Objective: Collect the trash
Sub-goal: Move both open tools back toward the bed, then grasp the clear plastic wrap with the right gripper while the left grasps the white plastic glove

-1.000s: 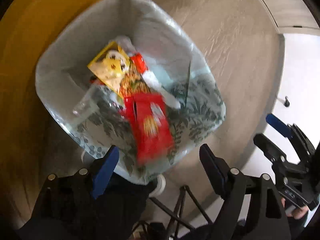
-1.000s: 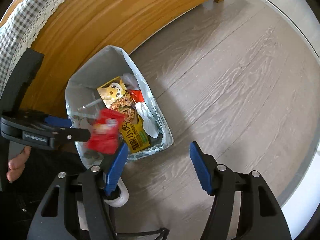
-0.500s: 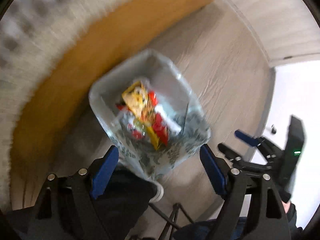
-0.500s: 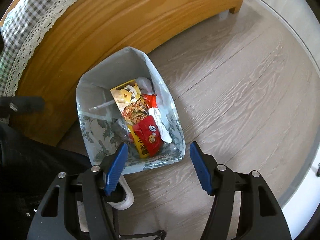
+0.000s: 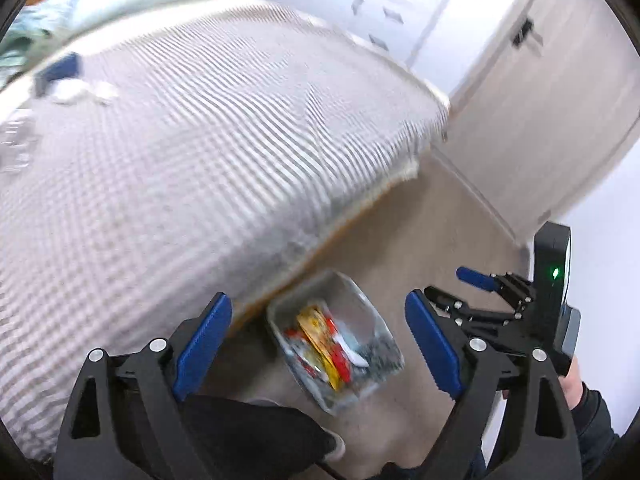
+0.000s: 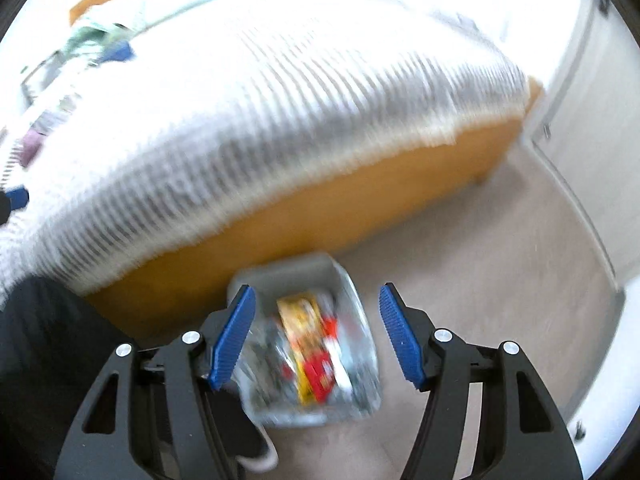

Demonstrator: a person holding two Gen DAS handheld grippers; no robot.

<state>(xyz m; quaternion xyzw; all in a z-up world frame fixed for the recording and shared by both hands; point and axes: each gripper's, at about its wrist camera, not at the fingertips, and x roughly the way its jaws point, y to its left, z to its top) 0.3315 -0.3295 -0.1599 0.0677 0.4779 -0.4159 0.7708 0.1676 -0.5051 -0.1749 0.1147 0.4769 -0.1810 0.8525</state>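
The trash bin [image 5: 362, 300], lined with a leaf-patterned bag, stands on the floor against the bed. Yellow and red snack wrappers [image 5: 320, 338] lie inside it. In the left wrist view my left gripper [image 5: 317, 299] hangs high above the bin, its jaws opening with nothing between them. My right gripper [image 5: 456, 286] shows at the right of that view, held by a hand [image 5: 576, 380]. The right wrist view looks down on the bin [image 6: 304, 270] and the wrappers [image 6: 308, 340] through my right gripper [image 6: 317, 289], which is open and empty.
A bed with a checked cover [image 5: 200, 160] fills the upper left, on a wooden frame [image 6: 320, 208]. A blue item [image 5: 60, 70] and white scraps [image 5: 86, 92] lie on it. Cupboard doors [image 5: 540, 100] stand at the right. A dark trouser leg [image 5: 260, 432] is by the bin.
The red wrapper has dropped from my left gripper into the bin. Both grippers have risen and tilted up, so the bin looks smaller and the bed top has come into view.
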